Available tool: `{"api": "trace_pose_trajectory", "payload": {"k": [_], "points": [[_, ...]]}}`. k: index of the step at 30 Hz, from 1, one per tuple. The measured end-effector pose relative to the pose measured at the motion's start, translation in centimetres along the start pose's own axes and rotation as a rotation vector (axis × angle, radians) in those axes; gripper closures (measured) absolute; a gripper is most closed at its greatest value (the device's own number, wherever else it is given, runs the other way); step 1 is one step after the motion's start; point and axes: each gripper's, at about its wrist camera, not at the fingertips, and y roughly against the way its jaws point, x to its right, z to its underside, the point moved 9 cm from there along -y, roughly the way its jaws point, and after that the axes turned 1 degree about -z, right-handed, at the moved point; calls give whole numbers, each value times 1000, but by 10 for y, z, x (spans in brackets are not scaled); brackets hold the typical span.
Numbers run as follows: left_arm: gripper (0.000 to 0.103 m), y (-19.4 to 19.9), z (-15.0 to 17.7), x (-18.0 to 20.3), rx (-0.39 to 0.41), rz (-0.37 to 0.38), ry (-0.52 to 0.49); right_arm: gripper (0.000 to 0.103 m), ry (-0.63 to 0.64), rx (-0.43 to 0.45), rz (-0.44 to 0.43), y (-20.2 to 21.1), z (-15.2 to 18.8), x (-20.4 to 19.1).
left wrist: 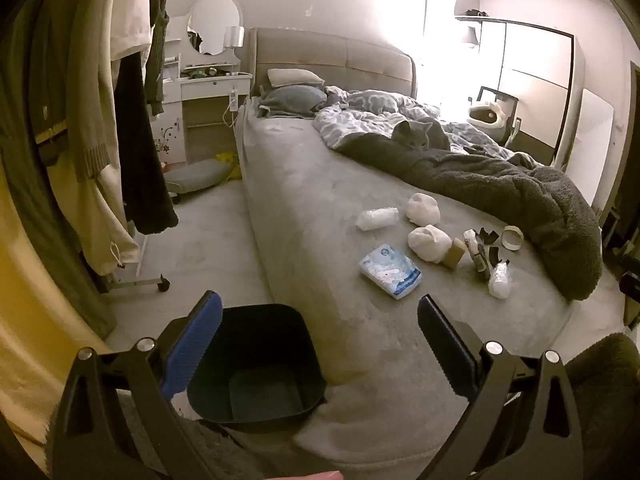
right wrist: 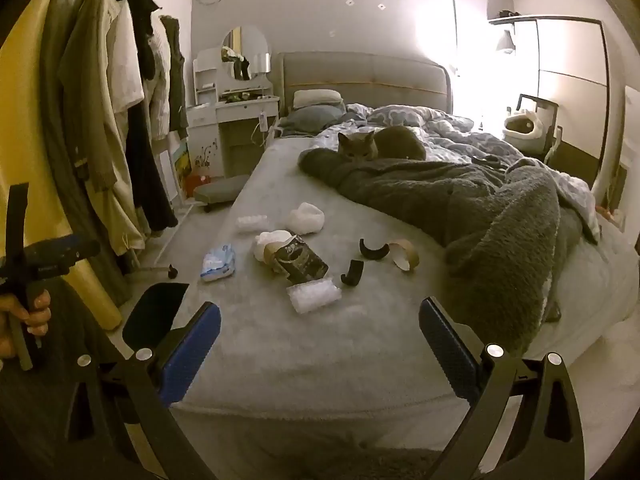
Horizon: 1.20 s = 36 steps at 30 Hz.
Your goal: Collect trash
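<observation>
Trash lies scattered on the grey bed [left wrist: 320,216]: a blue-white tissue pack [left wrist: 390,271] [right wrist: 218,262], crumpled white wads [left wrist: 423,208] [right wrist: 307,218], bubble-wrap pieces [left wrist: 378,218] [right wrist: 315,294], a dark wrapper [right wrist: 300,260], a cardboard tape ring [left wrist: 513,237] [right wrist: 406,256] and black curved scraps [right wrist: 374,249]. A dark bin [left wrist: 256,364] [right wrist: 154,312] stands on the floor at the bed's corner. My left gripper [left wrist: 320,344] is open and empty above the bin and bed corner. My right gripper [right wrist: 320,352] is open and empty over the bed's foot, short of the trash.
A grey cat [left wrist: 420,136] [right wrist: 376,146] lies on the rumpled blankets [right wrist: 460,200] behind the trash. A rolling clothes rack with hanging garments [left wrist: 132,140] [right wrist: 120,140] stands left of the bed. A white dressing table [left wrist: 208,88] is at the back.
</observation>
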Motion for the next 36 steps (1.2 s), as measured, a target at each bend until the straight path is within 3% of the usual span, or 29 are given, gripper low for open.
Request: {"api": "trace_pose_trajectory", "payload": {"k": [9,36], "points": [[3,2,2,-3,5,5,11,3,41,-39,-2,-6,4,-7],[3,4,2,-3,4,4,3,3,8,-34,-20,-7,3,-5]]}}
